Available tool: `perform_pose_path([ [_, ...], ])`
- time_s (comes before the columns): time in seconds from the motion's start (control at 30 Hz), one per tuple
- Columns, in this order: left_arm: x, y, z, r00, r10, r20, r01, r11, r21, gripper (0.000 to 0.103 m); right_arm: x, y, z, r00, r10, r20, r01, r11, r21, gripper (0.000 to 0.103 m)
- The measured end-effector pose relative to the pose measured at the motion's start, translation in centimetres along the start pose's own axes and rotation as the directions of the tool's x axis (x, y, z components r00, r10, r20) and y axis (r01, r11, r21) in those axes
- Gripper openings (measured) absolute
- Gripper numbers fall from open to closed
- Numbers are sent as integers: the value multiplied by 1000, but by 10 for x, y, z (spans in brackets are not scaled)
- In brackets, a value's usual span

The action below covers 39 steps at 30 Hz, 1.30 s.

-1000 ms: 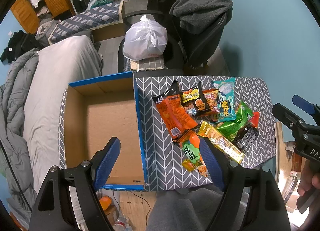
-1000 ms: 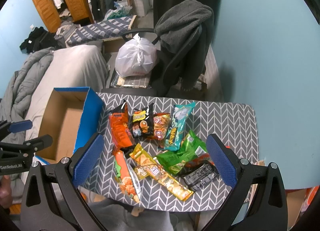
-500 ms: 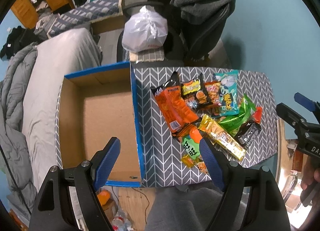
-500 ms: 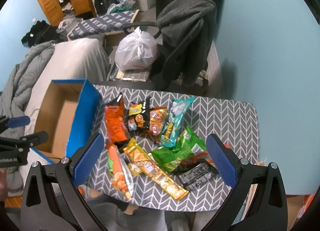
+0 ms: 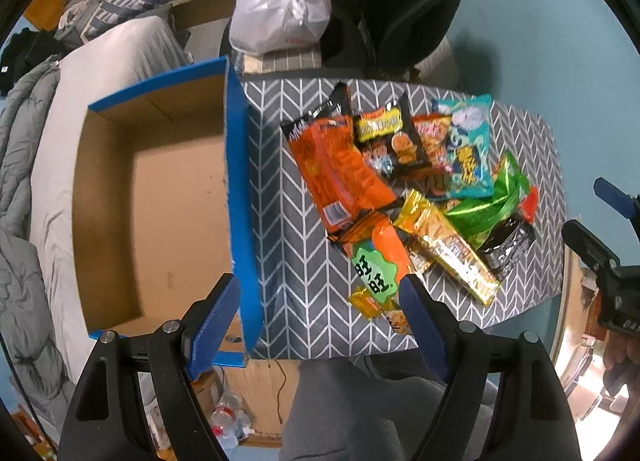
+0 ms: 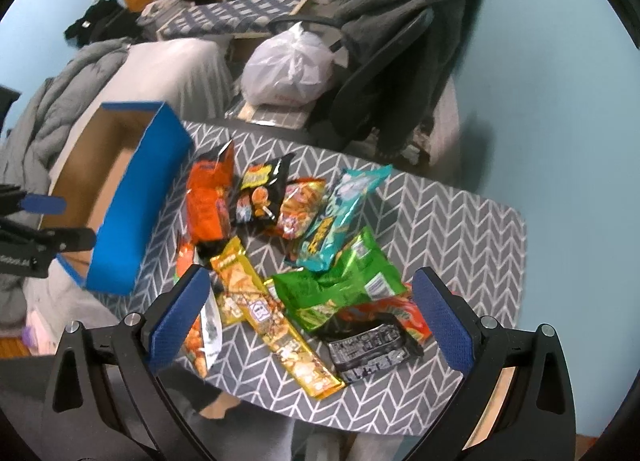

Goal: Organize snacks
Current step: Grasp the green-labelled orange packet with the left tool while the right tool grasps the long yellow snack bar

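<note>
Snack packets (image 6: 304, 245) heaped beside blue box (image 6: 136, 201); chair (image 6: 384, 73) behind table (image 6: 460, 221).

Small table (image 6: 460, 221), grey cloth with white chevron pattern.
Carries an open blue cardboard box (image 5: 236, 165) at its left edge, brown inside; beside it a loose heap of snack packets: orange bag (image 5: 336, 173), black-and-yellow bag (image 5: 392, 133), teal packet (image 5: 468, 149), green bag (image 6: 344, 281), long gold packet (image 6: 276, 313), black wrapper (image 6: 368, 349), orange-and-green packet (image 5: 380, 265); right part of cloth bare.
</note>
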<state>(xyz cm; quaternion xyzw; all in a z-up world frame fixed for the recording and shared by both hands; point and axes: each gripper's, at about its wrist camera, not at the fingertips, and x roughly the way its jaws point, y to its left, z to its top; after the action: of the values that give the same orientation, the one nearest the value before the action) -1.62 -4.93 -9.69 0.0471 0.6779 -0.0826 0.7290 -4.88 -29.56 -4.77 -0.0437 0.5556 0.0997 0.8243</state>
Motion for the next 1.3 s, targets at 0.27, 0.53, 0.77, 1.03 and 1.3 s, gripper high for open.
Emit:
perform_pose_path([
  [0.27, 30, -26, -5, 999, 15, -47, -11, 998, 70, 82, 31, 3, -21, 995, 82, -52, -84, 995, -45, 101],
  [0.53, 63, -42, -6, 994, 12, -111, -2, 996, 88, 82, 74, 2, -44, 982, 141, -127, -152, 985, -84, 96],
  [0.77, 92, -44, -9, 982, -42, -183, 44, 999, 11, 82, 111, 9, -60, 968, 160, -194, -185, 975, -121, 96],
  [1.03, 113, -47, -8, 975, -77, -210, 69, 997, -46, 82, 142, 11, -73, 961, 161, -223, -197, 969, -147, 93],
  [1.3, 135, -59, -3, 967, -120, -224, 108, 992, -65, 82, 157, 6, -83, 960, 161, -229, -198, 969, -148, 84],
])
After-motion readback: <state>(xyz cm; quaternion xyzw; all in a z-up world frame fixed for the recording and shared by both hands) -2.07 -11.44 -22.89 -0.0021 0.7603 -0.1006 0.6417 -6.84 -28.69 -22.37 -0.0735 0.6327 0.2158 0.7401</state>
